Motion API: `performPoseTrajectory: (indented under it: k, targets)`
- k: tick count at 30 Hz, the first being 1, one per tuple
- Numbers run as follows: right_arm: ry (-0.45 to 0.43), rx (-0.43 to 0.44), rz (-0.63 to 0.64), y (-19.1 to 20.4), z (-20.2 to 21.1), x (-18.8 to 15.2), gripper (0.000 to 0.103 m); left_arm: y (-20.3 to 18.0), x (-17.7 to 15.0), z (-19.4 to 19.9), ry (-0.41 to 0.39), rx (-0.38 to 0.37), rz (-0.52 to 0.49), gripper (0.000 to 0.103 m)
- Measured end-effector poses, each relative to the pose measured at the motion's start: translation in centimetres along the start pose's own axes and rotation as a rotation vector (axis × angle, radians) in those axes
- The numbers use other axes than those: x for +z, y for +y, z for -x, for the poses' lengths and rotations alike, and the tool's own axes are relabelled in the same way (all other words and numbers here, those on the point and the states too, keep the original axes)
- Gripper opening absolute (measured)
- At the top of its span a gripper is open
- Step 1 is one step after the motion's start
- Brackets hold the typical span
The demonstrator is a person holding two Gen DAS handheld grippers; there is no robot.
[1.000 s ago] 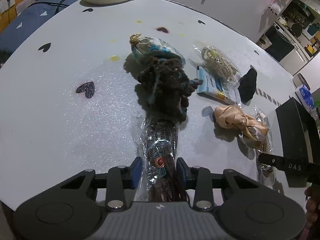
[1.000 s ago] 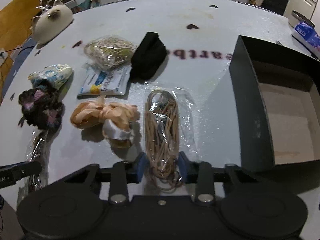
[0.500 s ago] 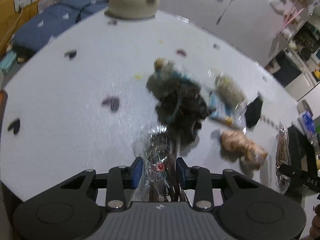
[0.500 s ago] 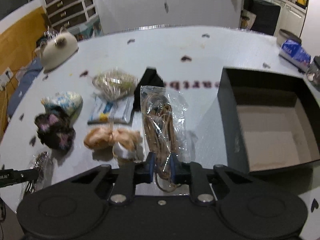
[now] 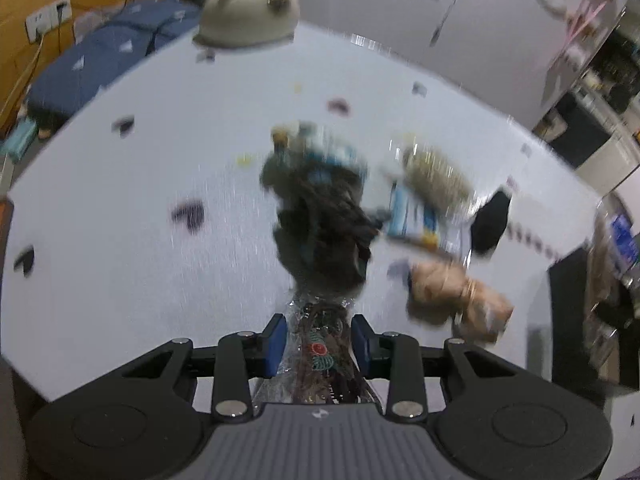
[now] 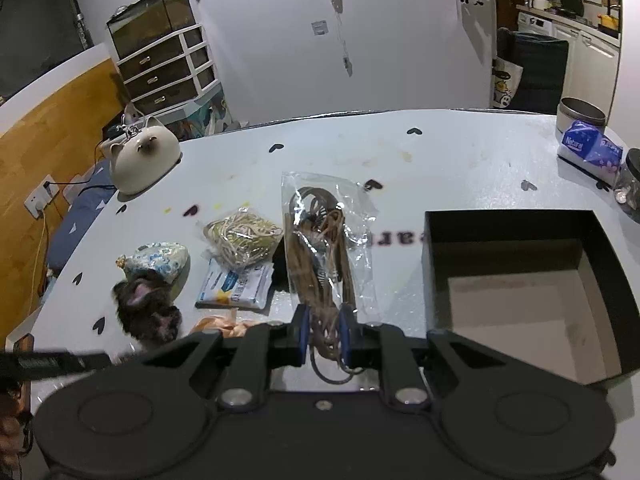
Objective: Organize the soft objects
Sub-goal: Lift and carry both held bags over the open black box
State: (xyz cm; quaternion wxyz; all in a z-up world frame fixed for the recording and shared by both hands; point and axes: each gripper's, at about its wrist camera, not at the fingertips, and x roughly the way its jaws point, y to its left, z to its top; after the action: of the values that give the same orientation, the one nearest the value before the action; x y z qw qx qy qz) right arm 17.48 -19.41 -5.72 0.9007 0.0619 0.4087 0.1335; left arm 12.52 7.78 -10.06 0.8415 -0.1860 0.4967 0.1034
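Note:
My left gripper [image 5: 318,342] is shut on a clear bag of dark brown cords [image 5: 320,354], held above the white table [image 5: 140,240]. My right gripper [image 6: 323,338] is shut on a clear bag of tan cords [image 6: 320,248], lifted upright above the table, left of the open black box [image 6: 516,280]. On the table lie a dark fuzzy scrunchie [image 6: 146,312], a floral blue pouch [image 6: 160,258], a bag of pale string [image 6: 240,236], a blue-white packet [image 6: 234,286], a black cloth [image 5: 490,222] and a peach satin scrunchie [image 5: 456,296].
A cream cat-shaped object [image 6: 142,156] stands at the table's far left. A blue tissue pack [image 6: 592,150] and a metal tin [image 6: 580,114] sit at the far right. Drawers [image 6: 164,68] stand beyond the table.
Both grippers have lifted their bags off the table and risen. The left view is now blurred by motion. The right gripper's bag hangs upright, nearer the box.

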Motion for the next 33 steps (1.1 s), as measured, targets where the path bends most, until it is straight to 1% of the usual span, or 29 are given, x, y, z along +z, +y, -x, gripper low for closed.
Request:
performPoseTrajectory:
  k: [1,2,3,4,5,7,8,11,12,14,15,18,22,26,29,33]
  targets:
    - [0.005,0.01,0.002,-0.3,0.0,0.1,0.016,-0.2,-0.3,-0.5,0.025,0.015,0.001,0.039]
    - [0.011,0.02,0.009,-0.7,0.0,0.2,0.016,-0.4,-0.6,-1.1,0.055,0.033,-0.001,0.042]
    - [0.017,0.029,0.019,-0.9,-0.1,0.3,0.016,-0.5,-1.1,-1.7,0.086,0.053,0.002,0.053]
    - [0.022,0.036,0.027,-1.2,-0.1,0.3,0.016,-0.7,-1.5,-2.2,0.104,0.068,0.004,0.059]
    - [0.026,0.044,0.034,-1.5,-0.1,0.3,0.016,-0.8,-2.0,-2.6,0.122,0.08,0.003,0.068]
    - [0.032,0.056,0.045,-2.0,-0.1,0.4,0.017,-1.2,-2.9,-3.3,0.156,0.105,0.002,0.071]
    - [0.036,0.062,0.05,-2.2,-0.1,0.5,0.017,-1.5,-3.2,-3.3,0.144,0.116,-0.01,0.071]
    - [0.045,0.074,0.058,-2.9,-0.1,0.6,0.017,-2.1,-3.5,-3.4,0.134,0.152,-0.021,0.067]
    - [0.047,0.078,0.062,-3.1,-0.1,0.7,0.016,-2.1,-3.6,-3.4,0.127,0.164,-0.018,0.058]
    - [0.049,0.086,0.071,-3.3,-0.1,0.8,0.017,-2.3,-3.6,-3.3,0.107,0.182,-0.009,0.049]
    - [0.047,0.09,0.077,-3.4,0.0,0.8,0.017,-2.2,-3.5,-3.1,0.103,0.177,0.008,0.044]
    - [0.04,0.098,0.094,-3.7,0.2,1.1,0.017,-2.1,-3.7,-2.5,0.092,0.149,0.054,0.037]
    - [0.03,0.11,0.102,-4.4,0.7,1.4,0.017,-3.1,-4.1,-1.3,0.052,0.117,0.092,0.036]
    - [0.018,0.118,0.106,-5.4,1.3,1.7,0.017,-4.7,-4.2,0.6,-0.024,0.076,0.122,0.036]
    - [0.004,0.119,0.103,-6.6,2.1,2.0,0.017,-6.7,-3.8,2.1,-0.088,0.048,0.114,0.036]
    - [-0.015,0.106,0.084,-8.9,3.0,2.5,0.017,-10.0,-3.0,3.3,-0.146,-0.007,0.084,0.036]
